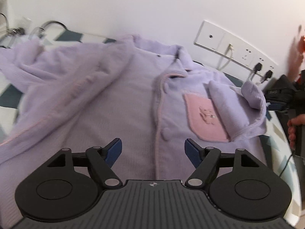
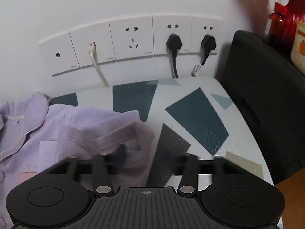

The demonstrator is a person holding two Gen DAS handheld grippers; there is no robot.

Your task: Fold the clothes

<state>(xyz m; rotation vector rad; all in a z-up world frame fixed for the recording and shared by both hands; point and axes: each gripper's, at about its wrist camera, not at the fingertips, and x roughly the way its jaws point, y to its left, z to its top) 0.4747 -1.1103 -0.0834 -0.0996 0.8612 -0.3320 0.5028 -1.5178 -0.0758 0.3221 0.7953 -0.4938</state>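
Lilac fleece, a buttoned pyjama top with a pink chest pocket, was seen spread across the patterned desk in the left wrist view, under the left hand-held gripper, whose blue pads were parted wide with nothing held. In the right wrist view, the right hand-held gripper was blurred, its jaws apart and empty beside the folded sleeve, below a row of wall sockets.
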